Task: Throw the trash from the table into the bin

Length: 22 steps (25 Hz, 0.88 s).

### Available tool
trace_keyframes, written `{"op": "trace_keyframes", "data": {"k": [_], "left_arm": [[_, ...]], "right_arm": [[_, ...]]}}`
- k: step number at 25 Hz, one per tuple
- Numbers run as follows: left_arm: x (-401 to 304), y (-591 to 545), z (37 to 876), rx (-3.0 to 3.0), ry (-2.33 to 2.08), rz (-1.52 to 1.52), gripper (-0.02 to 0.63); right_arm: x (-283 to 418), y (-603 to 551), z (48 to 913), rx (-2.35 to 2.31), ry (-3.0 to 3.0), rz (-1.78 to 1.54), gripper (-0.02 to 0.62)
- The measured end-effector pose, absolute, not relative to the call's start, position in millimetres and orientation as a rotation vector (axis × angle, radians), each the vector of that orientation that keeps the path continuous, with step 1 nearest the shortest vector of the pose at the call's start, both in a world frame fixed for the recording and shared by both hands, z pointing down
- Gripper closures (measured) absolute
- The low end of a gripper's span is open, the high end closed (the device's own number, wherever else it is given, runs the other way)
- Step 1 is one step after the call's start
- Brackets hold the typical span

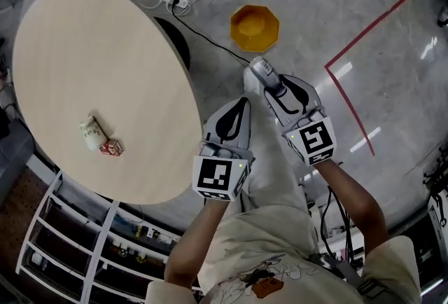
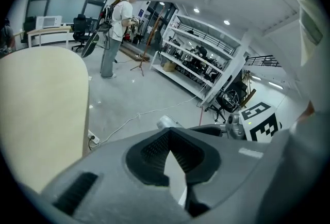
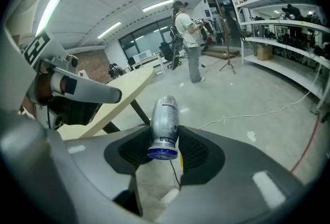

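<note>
The silver can (image 3: 164, 120) was gripped at its blue base between the jaws of the right hand-held gripper (image 1: 264, 82). It was carried in the air close to the yellow bin (image 1: 255, 8), seemingly not yet over its mouth. No trash could be made out inside the bin, so nothing was judged to be binned so far. A little farther from the bin, beside the right one, the left hand-held gripper (image 1: 243, 105) was seen with its jaws pressed together on nothing. Well away from the bin, on the round bench (image 1: 98, 50), two more pieces were left lying: a crumpled pale cup (image 1: 91, 133) and, right beside it, a small red-and-white carton (image 1: 111, 148). The drop of the can was judged to be the step in hand, with both bench pieces to be fetched afterwards.
</note>
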<state>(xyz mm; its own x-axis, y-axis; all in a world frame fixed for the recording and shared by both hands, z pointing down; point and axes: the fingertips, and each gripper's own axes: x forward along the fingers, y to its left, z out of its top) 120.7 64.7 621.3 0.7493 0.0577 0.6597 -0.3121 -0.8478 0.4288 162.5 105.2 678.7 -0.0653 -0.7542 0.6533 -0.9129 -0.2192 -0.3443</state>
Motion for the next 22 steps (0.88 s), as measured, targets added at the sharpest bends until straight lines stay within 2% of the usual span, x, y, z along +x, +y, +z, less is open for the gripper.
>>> {"op": "trace_keyframes", "data": {"k": [11,22], "left_arm": [[159,51,773,2.404,-0.272,1.03,0.6],[136,54,914,2.322,-0.358,1.128,0.6]], "right_arm": [[191,102,821,1.991,-1.721,1.273,0.414],[191,110,952,2.019,-1.575,1.357,0.414]]}}
